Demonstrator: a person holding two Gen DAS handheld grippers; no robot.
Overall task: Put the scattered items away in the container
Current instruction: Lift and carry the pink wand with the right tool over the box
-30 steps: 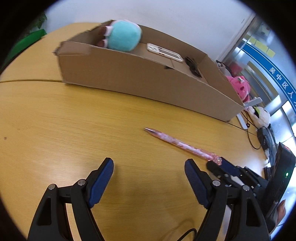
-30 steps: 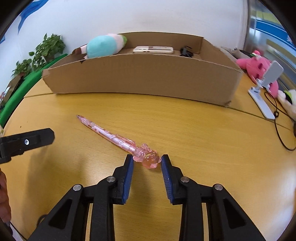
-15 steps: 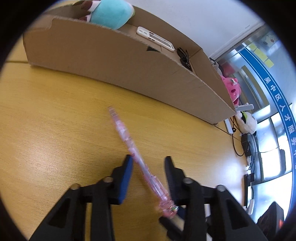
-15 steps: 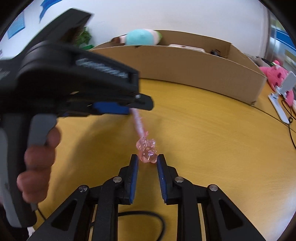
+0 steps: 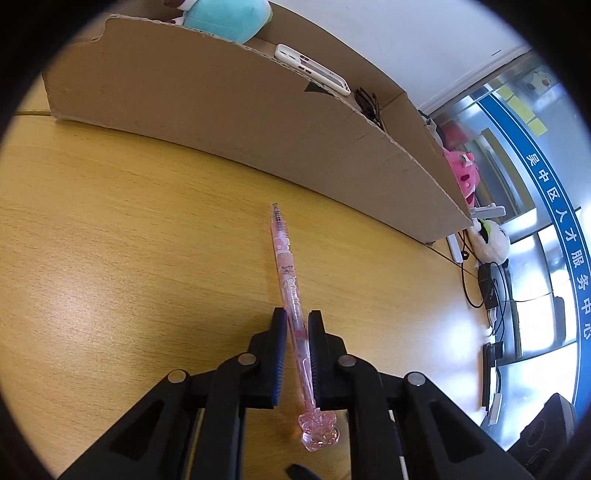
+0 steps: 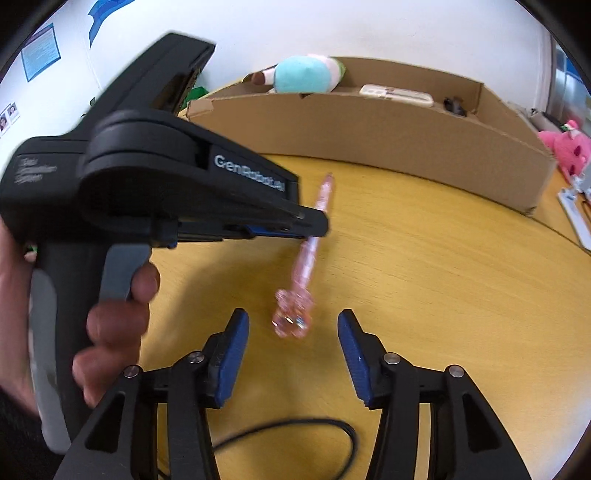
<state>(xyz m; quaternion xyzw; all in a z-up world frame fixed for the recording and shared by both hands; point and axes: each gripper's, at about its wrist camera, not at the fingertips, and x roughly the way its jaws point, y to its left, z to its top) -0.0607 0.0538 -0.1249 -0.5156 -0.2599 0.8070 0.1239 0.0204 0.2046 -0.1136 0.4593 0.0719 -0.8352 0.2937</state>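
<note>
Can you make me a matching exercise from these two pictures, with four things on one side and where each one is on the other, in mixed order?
Things:
1. pink pen
2. teal plush toy
3. pink plush toy
4. white phone case

Places:
A. on the table beyond the right end of the cardboard box
B. clamped in the left gripper, over the wooden table
C. in the box, near its left end
D. in the box, between the teal toy and a black item

Pairs: 1-B, 2-C, 3-A, 4-D
</note>
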